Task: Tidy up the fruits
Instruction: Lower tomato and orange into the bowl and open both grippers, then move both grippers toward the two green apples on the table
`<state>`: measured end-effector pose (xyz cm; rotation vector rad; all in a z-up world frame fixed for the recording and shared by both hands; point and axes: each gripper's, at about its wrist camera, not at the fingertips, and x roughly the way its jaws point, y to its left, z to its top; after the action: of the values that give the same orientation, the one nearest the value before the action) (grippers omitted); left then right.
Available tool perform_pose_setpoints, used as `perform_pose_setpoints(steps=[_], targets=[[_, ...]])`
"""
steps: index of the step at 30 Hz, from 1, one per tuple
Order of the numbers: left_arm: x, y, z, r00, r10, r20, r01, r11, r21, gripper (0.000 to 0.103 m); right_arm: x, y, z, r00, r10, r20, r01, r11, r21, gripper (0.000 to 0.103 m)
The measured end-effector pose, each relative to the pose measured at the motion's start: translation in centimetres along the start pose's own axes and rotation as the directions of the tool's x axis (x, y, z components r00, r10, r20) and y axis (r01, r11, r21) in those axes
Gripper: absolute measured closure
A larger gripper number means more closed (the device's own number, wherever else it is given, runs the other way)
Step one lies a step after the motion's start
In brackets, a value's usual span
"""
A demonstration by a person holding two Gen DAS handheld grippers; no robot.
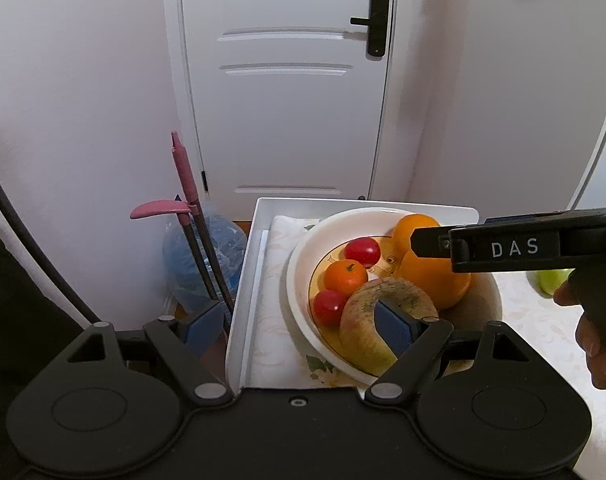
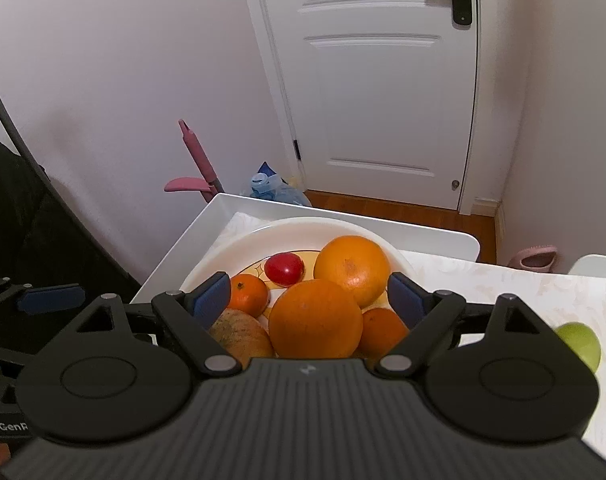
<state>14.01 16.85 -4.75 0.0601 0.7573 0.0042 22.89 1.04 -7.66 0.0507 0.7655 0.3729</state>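
The green apple [image 2: 579,342] is seen outside the fruit bowl [image 2: 231,246], on the table low to the right of the right gripper [image 2: 309,300], spread wide over the large orange [image 2: 315,320]; the left gripper [image 1: 303,324], also spread, is farther.

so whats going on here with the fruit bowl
A person holding two tongs is sorting fruit. Both are open over a white bowl that already holds oranges, small tangerines, tomatoes and a mottled apple. The right tongs straddle the front orange; the left tongs grip nothing. A green apple is on the table, outside the bowl.
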Motion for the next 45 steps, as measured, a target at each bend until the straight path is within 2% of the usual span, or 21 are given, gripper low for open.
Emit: perform_pose_setpoints(steps=[7, 16, 17, 20, 22, 27, 36, 45], targets=[[-1.3, -0.3, 0.3, 1.0, -0.008, 0.025, 0.008, 1.0, 0.002, 0.017, -2.1, 0.3, 0.1, 1.0, -0.024, 0.015, 0.024, 1.0, 0.003, 0.003], [-4.5, -1.6, 0.8, 0.997, -0.03, 0.075, 0.029, 0.999, 0.019, 0.017, -7.4, 0.4, 0.0, 0.998, -0.056, 0.041, 0.057, 0.998, -0.024, 0.003], [-5.0, -1.9, 0.9, 0.996, -0.032, 0.082, 0.03, 0.999, 0.024, 0.016, -8.2, 0.3, -0.1, 0.997, -0.062, 0.044, 0.063, 0.998, -0.028, 0.003], [-6.5, -3.2, 0.9, 0.994, -0.028, 0.11, 0.023, 0.999, 0.044, 0.004, -10.2, -0.3, -0.7, 0.995, -0.082, 0.064, 0.084, 0.996, -0.026, 0.0], [-7.3, -4.1, 0.9, 0.991, -0.032, 0.13, 0.025, 0.998, 0.059, 0.004, -11.7, -1.1, -1.3, 0.99, -0.103, 0.094, 0.106, 0.994, -0.019, 0.0], [-8.8, -7.3, 0.5, 0.99, -0.025, 0.142, 0.014, 0.997, 0.077, 0.003, -15.0, -4.1, -2.5, 0.987, -0.12, 0.111, 0.121, 0.993, -0.006, 0.0], [-10.2, -13.6, -0.3, 0.99, -0.018, 0.141, 0.011, 0.999, 0.049, 0.0, -19.9, -10.8, -4.5, 0.981, -0.158, 0.11, 0.158, 0.987, 0.004, 0.0], [-9.2, -19.6, -0.6, 0.994, -0.008, 0.111, 0.004, 0.999, 0.037, 0.0, -21.6, -18.6, -5.7, 0.982, -0.171, 0.082, 0.169, 0.985, 0.031, 0.0]])
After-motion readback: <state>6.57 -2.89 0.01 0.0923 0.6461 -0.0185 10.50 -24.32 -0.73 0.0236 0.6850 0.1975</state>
